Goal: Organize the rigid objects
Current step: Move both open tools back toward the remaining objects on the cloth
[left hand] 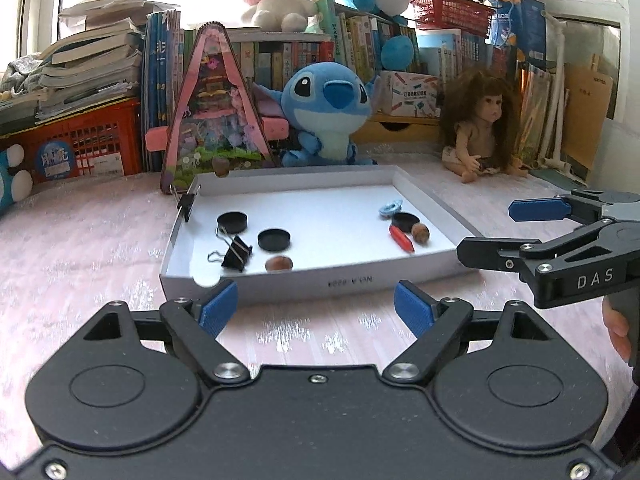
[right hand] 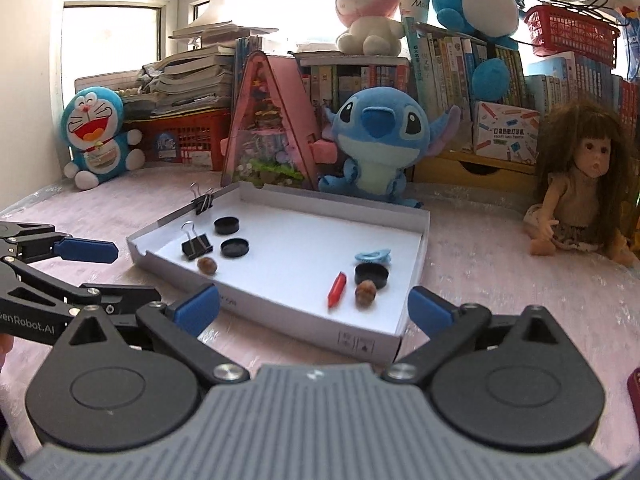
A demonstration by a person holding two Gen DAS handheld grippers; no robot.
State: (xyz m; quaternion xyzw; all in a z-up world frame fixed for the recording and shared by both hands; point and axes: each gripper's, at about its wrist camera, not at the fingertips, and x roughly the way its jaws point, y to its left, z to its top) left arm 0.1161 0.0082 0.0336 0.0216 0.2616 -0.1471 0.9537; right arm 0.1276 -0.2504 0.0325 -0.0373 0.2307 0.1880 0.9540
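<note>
A shallow white box lid (left hand: 332, 184) (right hand: 416, 248) lies on the pink table. In it are three black round caps (left hand: 274, 239) (right hand: 235, 247), a black binder clip (left hand: 237, 255) (right hand: 197, 245), two walnuts (left hand: 279, 264) (right hand: 366, 293), a red crayon (left hand: 401, 239) (right hand: 336, 289) and a light blue ring piece (left hand: 390, 207) (right hand: 373, 255). Another binder clip (left hand: 186, 203) (right hand: 203, 201) is clipped on the lid's left rim. My left gripper (left hand: 316, 308) is open, empty, just before the lid's near edge. My right gripper (right hand: 314, 306) is open, empty, near the lid's right corner.
A blue Stitch plush (left hand: 330, 114) (right hand: 380, 140), a pink triangular dollhouse (left hand: 216, 108) (right hand: 268, 120) and a long-haired doll (left hand: 486, 120) (right hand: 580, 184) stand behind the lid. Books and red baskets (left hand: 76, 140) line the back. A Doraemon plush (right hand: 98, 136) sits far left.
</note>
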